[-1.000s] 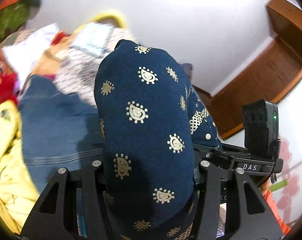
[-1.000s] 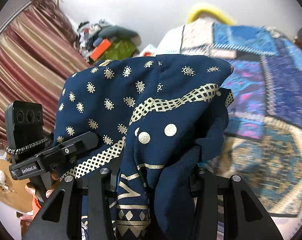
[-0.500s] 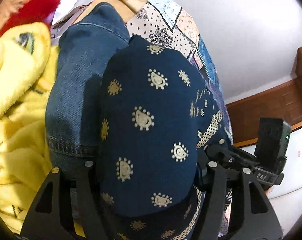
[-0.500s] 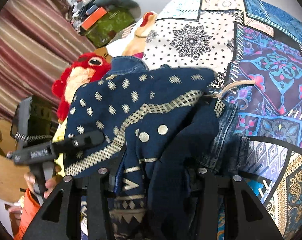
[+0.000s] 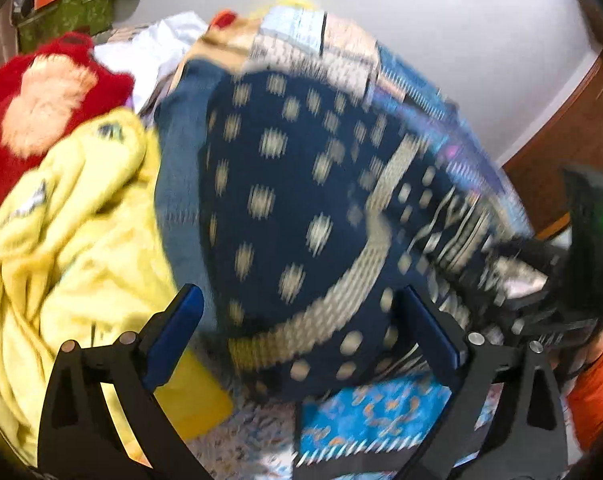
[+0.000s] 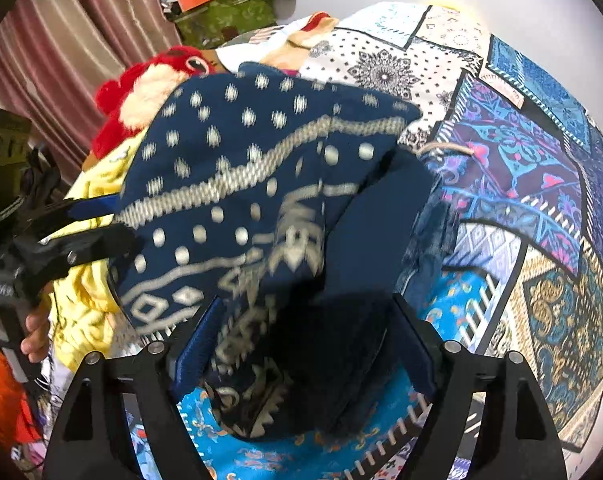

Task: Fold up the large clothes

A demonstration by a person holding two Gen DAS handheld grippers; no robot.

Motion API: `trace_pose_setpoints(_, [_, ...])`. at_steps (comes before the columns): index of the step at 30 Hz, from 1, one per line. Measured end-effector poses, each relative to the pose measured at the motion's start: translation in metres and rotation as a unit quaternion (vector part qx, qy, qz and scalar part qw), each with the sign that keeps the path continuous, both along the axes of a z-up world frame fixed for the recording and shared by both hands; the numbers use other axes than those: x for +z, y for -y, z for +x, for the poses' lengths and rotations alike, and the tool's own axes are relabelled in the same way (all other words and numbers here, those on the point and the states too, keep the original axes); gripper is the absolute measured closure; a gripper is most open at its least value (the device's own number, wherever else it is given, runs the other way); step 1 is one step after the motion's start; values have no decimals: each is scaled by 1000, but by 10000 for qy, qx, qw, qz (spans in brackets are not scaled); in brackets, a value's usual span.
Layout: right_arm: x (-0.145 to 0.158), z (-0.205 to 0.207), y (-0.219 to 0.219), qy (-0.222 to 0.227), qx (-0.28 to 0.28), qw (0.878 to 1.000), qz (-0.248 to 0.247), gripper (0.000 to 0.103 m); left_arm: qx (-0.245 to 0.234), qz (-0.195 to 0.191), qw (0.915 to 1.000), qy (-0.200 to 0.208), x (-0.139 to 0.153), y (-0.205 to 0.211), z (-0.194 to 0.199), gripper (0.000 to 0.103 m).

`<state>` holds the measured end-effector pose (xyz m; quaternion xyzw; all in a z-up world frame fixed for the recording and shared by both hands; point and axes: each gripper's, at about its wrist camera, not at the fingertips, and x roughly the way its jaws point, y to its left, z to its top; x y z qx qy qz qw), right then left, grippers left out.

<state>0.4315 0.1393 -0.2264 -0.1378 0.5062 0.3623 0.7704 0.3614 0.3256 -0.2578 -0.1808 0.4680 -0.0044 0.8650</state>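
Left wrist view: the left claw [image 5: 301, 316] stands wide apart, its blue-padded fingers [image 5: 173, 332] flanking but not pinching the navy printed garment [image 5: 301, 200], which is bunched on the patchwork bedspread [image 5: 365, 412] beside the yellow blanket [image 5: 69, 232] and partly over a denim garment [image 5: 179, 184], with the red plush toy [image 5: 41, 108] beyond the blanket. Right wrist view: the right claw [image 6: 305, 340] is likewise wide, the navy printed garment [image 6: 261, 200] slumped between its fingers [image 6: 415, 356] onto the bedspread [image 6: 541, 200], motion blur preventing confirmation of contact.
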Motion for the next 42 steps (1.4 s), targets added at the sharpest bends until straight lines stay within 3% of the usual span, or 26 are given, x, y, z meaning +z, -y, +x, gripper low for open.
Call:
trace_pose_setpoints(5, [-16, 3, 20, 88, -43, 9998, -147, 23, 107, -179, 9997, -120, -14, -8, -18, 2])
trace_pose_setpoints(7, [-15, 6, 38, 9, -89, 10000, -8, 23, 126, 39, 9998, -148, -14, -8, -26, 3])
trace_pose_setpoints(9, [-12, 9, 58, -61, -230, 9997, 102, 23, 185, 606, 9976, -287, -16, -5, -33, 3])
trace_pose_setpoints(11, [-8, 11, 78, -1, -489, 9988, 48, 23, 184, 792, 9962, -314, -16, -1, -39, 3])
trace_pose_setpoints(16, [18, -6, 107, 33, -834, 9961, 281, 23, 315, 1130, 9931, 66, 23, 16, -65, 3])
trace_pose_setpoints(20, [69, -45, 109, 433, -741, 9931, 803, 23, 359, 1304, 9880, 750, 83, 38, -89, 3])
trace_pose_setpoints(23, [119, -82, 109, 922, -663, 9857, 1246, 23, 380, 1484, 9775, 1453, 137, 59, -115, 3])
trace_pose_setpoints(26, [169, -124, 107, 1475, -468, 9732, 1700, 23, 406, 1655, 9609, 2182, 188, 81, -146, 3])
trace_pose_setpoints(31, [237, -194, 119, 2340, -392, 9429, 2337, 23, 586, 1946, 9217, 3305, 251, 113, -211, 3])
trace_pose_setpoints(35, [271, -250, 137, 2943, -517, 9140, 2745, 23, 804, 2125, 8941, 3860, 271, 133, -256, 3])
trace_pose_setpoints(40, [281, -301, 153, 3366, -593, 8952, 2860, 23, 956, 2390, 8734, 4135, 270, 153, -290, 3])
trace_pose_setpoints(42, [279, -318, 158, 3570, -679, 8888, 2792, 23, 982, 2456, 8688, 4185, 268, 158, -298, 3])
